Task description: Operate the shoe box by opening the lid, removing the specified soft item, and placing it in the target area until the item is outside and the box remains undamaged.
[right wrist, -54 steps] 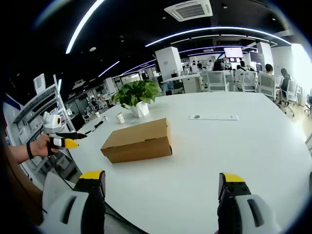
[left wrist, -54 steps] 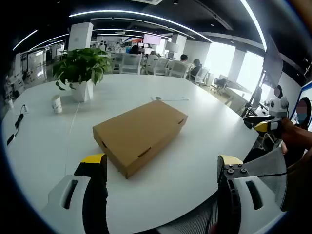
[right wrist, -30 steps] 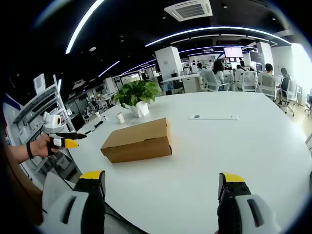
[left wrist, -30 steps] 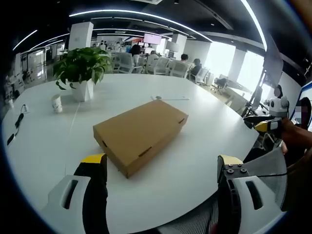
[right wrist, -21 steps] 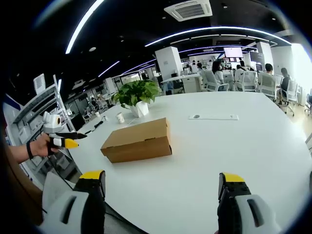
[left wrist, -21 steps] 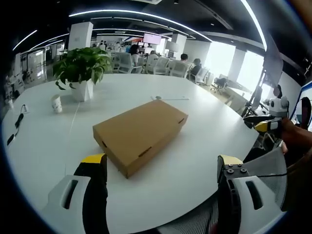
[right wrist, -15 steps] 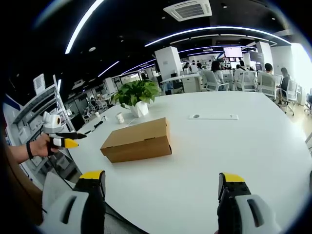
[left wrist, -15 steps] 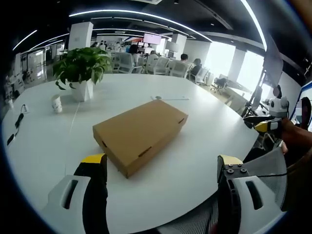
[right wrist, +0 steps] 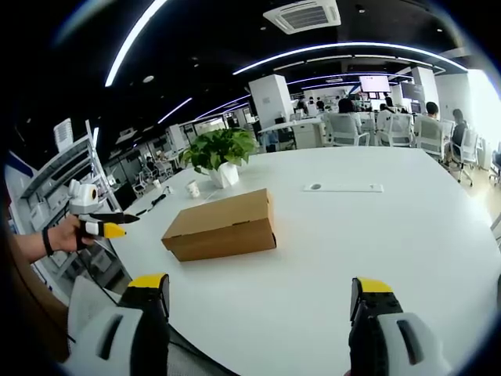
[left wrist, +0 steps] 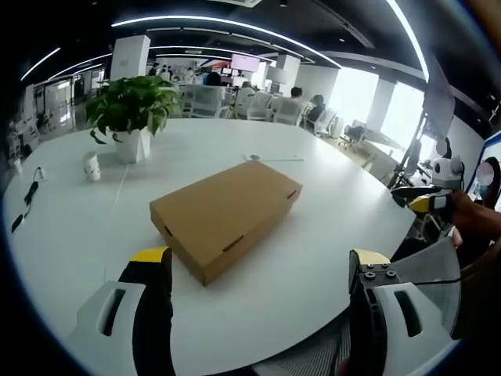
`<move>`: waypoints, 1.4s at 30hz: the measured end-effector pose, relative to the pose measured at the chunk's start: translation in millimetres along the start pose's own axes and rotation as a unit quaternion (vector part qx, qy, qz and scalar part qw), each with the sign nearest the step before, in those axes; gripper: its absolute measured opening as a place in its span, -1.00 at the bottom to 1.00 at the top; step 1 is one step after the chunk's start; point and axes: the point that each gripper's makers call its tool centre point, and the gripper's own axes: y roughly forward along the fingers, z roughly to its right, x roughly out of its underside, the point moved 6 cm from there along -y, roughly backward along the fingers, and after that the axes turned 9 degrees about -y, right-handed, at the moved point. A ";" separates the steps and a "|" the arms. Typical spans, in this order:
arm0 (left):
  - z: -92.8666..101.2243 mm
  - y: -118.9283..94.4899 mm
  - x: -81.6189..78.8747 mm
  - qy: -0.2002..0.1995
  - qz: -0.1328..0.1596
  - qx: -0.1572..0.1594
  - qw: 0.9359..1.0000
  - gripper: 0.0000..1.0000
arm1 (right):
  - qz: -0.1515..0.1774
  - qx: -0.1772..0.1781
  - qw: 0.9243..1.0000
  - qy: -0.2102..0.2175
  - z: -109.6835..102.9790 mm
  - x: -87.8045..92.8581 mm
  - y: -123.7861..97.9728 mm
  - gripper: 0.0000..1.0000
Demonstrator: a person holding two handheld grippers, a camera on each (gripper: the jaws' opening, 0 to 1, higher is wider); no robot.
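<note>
Nothing moved: both tools (left wrist: 262,266) (right wrist: 262,290) gape empty; shoe box (left wrist: 227,213) closed, plant (left wrist: 131,110) behind.

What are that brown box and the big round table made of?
The shoe box looks like plain matte cardboard: uniform tan, with crisp folded edges and small tab slots along its side. The table has a smooth white top with a faint sheen, probably laminate or painted board, though the look cannot settle which.
</note>
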 end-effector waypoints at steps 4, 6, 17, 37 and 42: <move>-0.2 -0.4 0.4 0.000 0.000 0.000 1.000 0.88 | -0.001 0.000 1.000 0.000 0.2 0.0 0.0 0.92; -0.4 -0.5 0.7 -0.001 0.000 0.000 1.000 0.88 | -0.001 0.000 1.000 0.000 0.3 0.1 0.0 0.92; -0.8 -1.4 0.4 -0.002 0.001 -0.002 1.000 0.88 | -0.001 -0.002 1.000 -0.002 1.2 -0.2 0.3 0.92; -3.8 -0.8 7.8 -0.012 0.000 -0.015 1.000 0.87 | -0.004 -0.025 0.999 -0.019 2.1 -10.2 16.7 0.91; -9.5 2.2 10.0 -0.017 0.000 -0.026 1.000 0.87 | -0.009 -0.039 0.999 -0.028 2.3 -13.6 29.4 0.90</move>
